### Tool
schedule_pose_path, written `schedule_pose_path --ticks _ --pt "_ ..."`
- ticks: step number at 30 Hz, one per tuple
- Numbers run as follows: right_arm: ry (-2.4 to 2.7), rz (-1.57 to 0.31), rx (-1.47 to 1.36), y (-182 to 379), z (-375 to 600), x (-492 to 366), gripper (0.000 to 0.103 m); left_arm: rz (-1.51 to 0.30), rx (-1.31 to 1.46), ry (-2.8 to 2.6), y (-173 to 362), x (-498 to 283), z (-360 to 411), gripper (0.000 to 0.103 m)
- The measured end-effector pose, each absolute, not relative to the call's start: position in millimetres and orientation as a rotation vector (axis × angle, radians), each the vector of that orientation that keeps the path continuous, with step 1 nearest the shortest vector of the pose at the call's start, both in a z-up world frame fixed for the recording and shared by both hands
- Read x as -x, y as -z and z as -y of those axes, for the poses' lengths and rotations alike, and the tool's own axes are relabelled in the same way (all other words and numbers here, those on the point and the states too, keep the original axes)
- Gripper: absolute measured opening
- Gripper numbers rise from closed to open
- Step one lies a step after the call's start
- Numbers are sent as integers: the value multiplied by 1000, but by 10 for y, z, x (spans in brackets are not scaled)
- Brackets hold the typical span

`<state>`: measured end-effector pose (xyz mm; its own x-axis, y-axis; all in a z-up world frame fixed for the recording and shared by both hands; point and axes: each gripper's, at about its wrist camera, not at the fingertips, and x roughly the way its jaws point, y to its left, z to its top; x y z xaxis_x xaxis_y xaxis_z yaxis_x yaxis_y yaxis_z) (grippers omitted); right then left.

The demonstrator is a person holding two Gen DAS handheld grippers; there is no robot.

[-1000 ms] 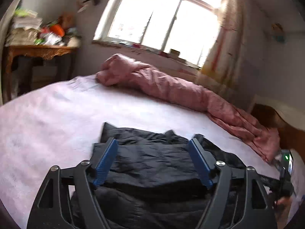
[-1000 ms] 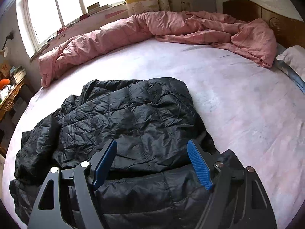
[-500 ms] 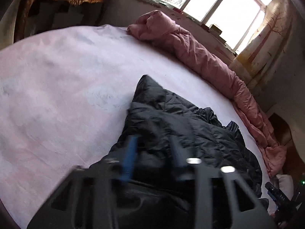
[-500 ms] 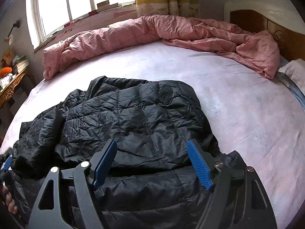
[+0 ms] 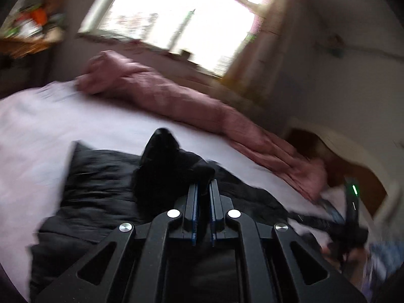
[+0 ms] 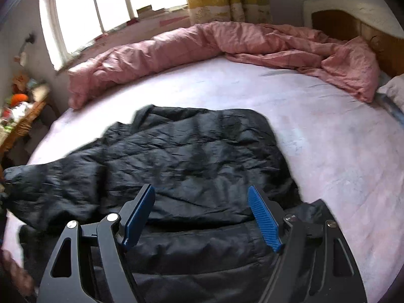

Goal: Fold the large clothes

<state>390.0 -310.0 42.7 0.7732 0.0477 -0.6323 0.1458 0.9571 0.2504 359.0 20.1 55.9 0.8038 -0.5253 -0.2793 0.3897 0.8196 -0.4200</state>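
A black quilted puffer jacket [image 6: 192, 156] lies crumpled on the pale pink bed sheet [image 6: 328, 151]. My left gripper [image 5: 204, 189] is shut on a bunched fold of the jacket [image 5: 169, 166] and holds it lifted above the rest of the jacket [image 5: 96, 192]; this view is motion-blurred. My right gripper [image 6: 202, 214] is open and empty, hovering just above the jacket's near edge, blue pads [image 6: 263, 219] wide apart. The lifted part shows at the far left of the right wrist view [image 6: 27, 176].
A rolled pink duvet [image 6: 202, 48] runs along the far side of the bed under the window [image 6: 113, 2]. A wooden headboard [image 6: 353, 22] and pillow [image 6: 394, 88] are at right. A cluttered wooden table [image 6: 20, 116] stands left of the bed.
My left gripper has closed on a fold of the jacket and raised it, swinging its view up towards the window. My right gripper stayed open over the jacket, shifting slightly.
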Motion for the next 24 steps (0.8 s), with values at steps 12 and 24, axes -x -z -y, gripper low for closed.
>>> schedule_pose_path --ticks 12,24 --pt "-378 -560 -368 -719 2830 -3655 78 -623 120 603 -80 -3696 814 7" --pt "-513 -688 -318 -438 2286 -3832 29 -597 114 672 -91 -3647 839 8"
